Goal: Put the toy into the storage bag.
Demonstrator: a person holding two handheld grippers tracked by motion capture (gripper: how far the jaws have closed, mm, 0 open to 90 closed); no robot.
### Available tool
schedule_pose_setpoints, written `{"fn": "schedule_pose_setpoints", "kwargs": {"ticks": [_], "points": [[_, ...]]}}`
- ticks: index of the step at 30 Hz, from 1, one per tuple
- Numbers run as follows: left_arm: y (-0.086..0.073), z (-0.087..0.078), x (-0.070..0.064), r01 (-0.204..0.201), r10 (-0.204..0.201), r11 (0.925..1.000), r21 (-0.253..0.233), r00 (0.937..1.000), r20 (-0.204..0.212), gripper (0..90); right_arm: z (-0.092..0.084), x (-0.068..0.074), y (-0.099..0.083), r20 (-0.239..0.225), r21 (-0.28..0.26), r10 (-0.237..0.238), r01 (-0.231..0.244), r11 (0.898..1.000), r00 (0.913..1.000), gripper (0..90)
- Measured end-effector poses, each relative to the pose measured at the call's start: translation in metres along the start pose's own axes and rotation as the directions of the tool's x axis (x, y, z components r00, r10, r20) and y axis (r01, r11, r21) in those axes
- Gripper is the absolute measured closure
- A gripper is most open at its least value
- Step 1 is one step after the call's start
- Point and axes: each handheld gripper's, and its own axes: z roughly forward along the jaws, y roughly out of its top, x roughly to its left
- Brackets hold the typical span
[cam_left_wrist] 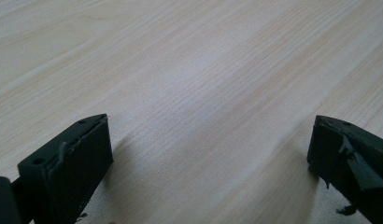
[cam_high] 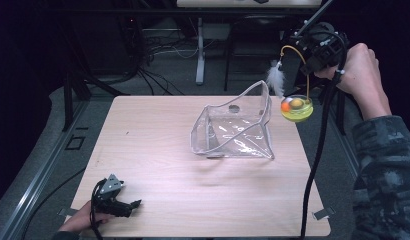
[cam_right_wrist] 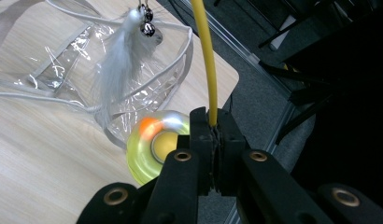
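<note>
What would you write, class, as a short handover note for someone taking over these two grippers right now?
Right gripper: shut on the yellow wand of the cat toy, held up past the table's far right corner.
Left gripper: open, holding nothing, low over the wooden table at the near left.
The toy's round yellow base and white feather hang beside the clear bag, which stands open.
Done: toy lifted.
Left: probably lowering it into the bag.

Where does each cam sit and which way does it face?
High view: above the person's side, facing forward and down on the table; shows both hands, left hand-held gripper, right sleeve.
Left gripper view: on that gripper, low over bare wood; its open jaws show.
Right gripper view: on the right hand-held gripper, facing down; jaws clamp the yellow wand.
High and right gripper views share the clear bag, feather and wand.
</note>
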Motion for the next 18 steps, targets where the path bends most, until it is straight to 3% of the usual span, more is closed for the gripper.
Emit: {"fn": "schedule_pose_setpoints", "kwargs": {"ticks": [18], "points": [[0.000, 0.000, 0.000, -0.005, 0.005, 1.0000, 0.001, 1.0000, 0.000, 0.0, -0.010, 0.015, 0.036, -0.013, -0.037, -0.044, 0.044, 0.998, 0.9989, 88.1]]}}
